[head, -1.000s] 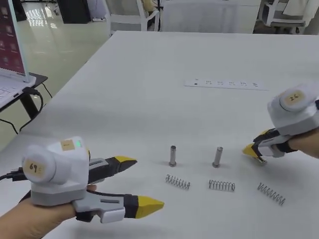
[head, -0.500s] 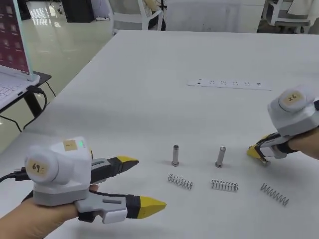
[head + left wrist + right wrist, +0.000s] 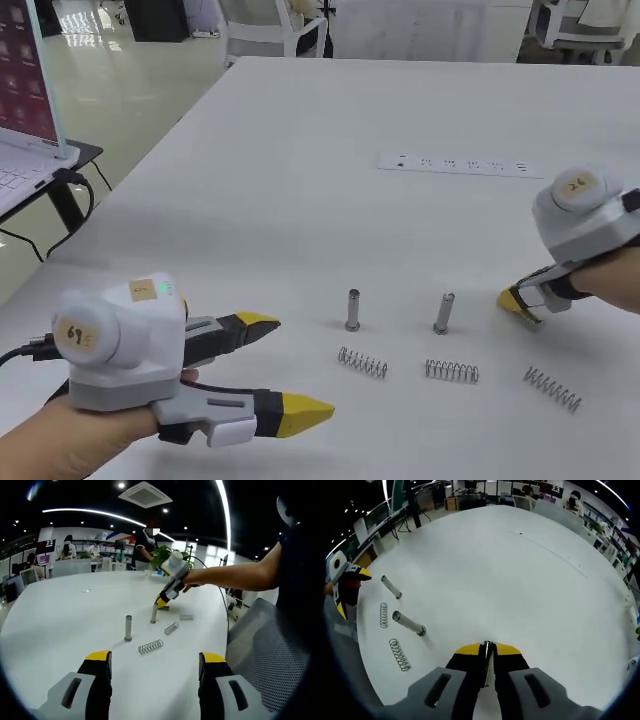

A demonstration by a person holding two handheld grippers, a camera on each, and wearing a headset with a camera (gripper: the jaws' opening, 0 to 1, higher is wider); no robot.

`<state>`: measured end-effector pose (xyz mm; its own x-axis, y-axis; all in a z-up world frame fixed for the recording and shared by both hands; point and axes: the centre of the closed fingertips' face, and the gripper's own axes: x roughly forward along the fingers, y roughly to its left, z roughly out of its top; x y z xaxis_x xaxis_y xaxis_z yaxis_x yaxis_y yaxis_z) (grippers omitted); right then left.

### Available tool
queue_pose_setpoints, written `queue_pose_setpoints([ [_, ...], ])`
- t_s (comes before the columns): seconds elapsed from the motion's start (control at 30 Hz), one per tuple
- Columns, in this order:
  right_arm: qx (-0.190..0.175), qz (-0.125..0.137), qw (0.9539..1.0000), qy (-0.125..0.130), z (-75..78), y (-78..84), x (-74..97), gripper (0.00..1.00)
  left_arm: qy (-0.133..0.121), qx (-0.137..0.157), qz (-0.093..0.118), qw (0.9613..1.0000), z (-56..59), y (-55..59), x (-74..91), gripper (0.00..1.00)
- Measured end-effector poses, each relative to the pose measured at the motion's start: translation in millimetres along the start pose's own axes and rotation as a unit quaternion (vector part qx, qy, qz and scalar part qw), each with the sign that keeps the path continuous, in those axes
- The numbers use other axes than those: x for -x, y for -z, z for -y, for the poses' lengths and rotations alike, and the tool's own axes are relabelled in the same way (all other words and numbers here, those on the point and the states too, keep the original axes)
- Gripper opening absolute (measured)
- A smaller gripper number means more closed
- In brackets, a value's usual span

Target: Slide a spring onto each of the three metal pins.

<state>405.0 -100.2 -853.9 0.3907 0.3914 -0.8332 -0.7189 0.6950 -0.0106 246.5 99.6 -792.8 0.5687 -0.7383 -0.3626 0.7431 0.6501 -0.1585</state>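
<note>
Two metal pins stand upright on the white table, one [image 3: 352, 309] left of the other [image 3: 443, 313]. Three springs lie flat in a row in front of them: left [image 3: 361, 362], middle [image 3: 451, 372], right [image 3: 551, 388]. My right gripper [image 3: 520, 303] rests its tips on the table right of the pins, shut on a third metal pin [image 3: 486, 661] that shows between its jaws. At the near left my left gripper [image 3: 285, 365] is held open with nothing in it, aimed at the pins [image 3: 128, 628] and springs [image 3: 150, 646].
A white power strip [image 3: 460, 165] lies farther back on the table [image 3: 300, 180]. Off the table's left edge, a laptop [image 3: 20, 130] sits on a small stand. Chairs stand beyond the far edge.
The right gripper's body has tipped slightly while its tips stay at the same spot. The left gripper, pins and springs have not moved.
</note>
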Motion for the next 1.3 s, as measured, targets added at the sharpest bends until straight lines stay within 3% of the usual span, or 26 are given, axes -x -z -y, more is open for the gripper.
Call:
queue_pose_setpoints([
  [0.23, -0.012, 0.001, 0.9999, 0.006, -1.8, 0.9, 1.5, 0.06, 0.003, -0.001, -0.001, 1.0000, 0.7, 0.2, -0.5, 0.66],
  [0.87, -0.014, 0.043, 0.9988, 0.020, -5.7, 1.3, 42.2, 0.05, 0.008, -0.008, -0.002, 0.9999, 2.5, -2.2, -1.2, 0.65],
  [1.3, -0.019, 0.062, 0.9976, 0.025, -10.3, 4.6, 55.4, 0.05, 0.008, -0.014, -0.007, 0.9998, 4.2, -3.6, 0.1, 0.65],
])
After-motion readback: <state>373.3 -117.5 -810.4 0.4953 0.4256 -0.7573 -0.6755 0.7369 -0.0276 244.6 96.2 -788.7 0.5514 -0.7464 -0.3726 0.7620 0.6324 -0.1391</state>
